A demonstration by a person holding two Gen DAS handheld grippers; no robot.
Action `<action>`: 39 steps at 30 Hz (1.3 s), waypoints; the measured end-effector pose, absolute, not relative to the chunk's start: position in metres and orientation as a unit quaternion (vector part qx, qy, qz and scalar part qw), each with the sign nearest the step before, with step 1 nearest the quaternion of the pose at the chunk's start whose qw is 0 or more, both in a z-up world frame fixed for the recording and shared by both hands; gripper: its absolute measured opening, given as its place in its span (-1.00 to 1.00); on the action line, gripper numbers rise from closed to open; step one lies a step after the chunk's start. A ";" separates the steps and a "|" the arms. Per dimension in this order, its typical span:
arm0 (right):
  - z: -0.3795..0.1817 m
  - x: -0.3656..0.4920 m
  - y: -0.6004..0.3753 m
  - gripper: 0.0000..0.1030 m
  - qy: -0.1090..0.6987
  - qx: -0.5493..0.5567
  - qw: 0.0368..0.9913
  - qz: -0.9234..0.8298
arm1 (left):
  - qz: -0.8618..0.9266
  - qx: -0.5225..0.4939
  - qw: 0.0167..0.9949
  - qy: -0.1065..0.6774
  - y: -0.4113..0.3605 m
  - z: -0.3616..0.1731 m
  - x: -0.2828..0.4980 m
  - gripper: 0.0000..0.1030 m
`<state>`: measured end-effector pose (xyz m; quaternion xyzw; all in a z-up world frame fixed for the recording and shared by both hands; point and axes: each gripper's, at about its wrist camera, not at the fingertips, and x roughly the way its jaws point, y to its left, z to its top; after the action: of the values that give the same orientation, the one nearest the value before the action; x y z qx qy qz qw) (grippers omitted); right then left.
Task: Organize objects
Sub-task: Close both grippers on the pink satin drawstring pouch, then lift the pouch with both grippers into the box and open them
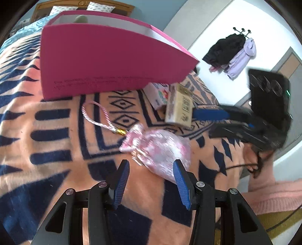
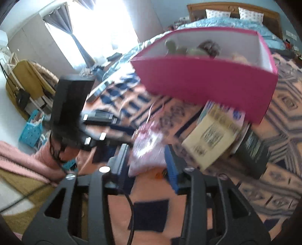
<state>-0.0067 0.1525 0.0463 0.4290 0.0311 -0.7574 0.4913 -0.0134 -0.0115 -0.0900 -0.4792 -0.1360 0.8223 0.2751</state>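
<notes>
A pink drawstring pouch (image 1: 158, 150) with a twisted pink cord (image 1: 98, 116) lies on the patterned blanket (image 1: 52, 132). My left gripper (image 1: 151, 169) is open, its blue pads either side of the pouch's near end. A pink box (image 1: 105, 62) stands behind, with soft toys inside (image 2: 190, 50). A cream carton (image 1: 179, 107) leans beside it. My right gripper (image 2: 146, 150) is open, with the blurred pouch (image 2: 149, 150) between its fingers. The right gripper also shows in the left wrist view (image 1: 211, 114), next to the carton (image 2: 211, 139).
A white printed box (image 1: 156, 94) lies under the cream carton. A dark box (image 2: 253, 150) lies right of the carton. The bed's headboard and pillows (image 2: 234, 11) are far back. A blue basket (image 2: 31, 132) and bags sit on the floor at left.
</notes>
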 end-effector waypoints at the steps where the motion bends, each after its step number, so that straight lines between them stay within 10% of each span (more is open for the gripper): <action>1: 0.043 -0.012 0.143 -0.15 0.038 0.434 0.491 -0.754 | 0.821 -0.480 0.280 -0.135 -0.009 -0.090 -0.012 -0.06; 9: 0.001 -0.038 0.089 -0.15 0.094 0.488 0.498 -0.711 | 0.812 -0.491 0.286 -0.135 0.005 -0.096 -0.019 -0.08; 18: 0.012 -0.025 0.098 -0.65 0.097 0.454 0.518 -0.718 | 0.820 -0.472 0.296 -0.130 0.005 -0.082 -0.021 -0.19; 39: 0.125 -0.057 0.139 -0.68 0.008 0.305 0.493 -0.815 | 0.892 -0.343 0.293 0.009 0.028 0.059 -0.077 -0.19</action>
<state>-0.0574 0.1392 0.1254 0.3047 0.0080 -0.8146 0.4934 -0.0767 0.0277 0.0588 -0.3433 0.0093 0.8924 0.2927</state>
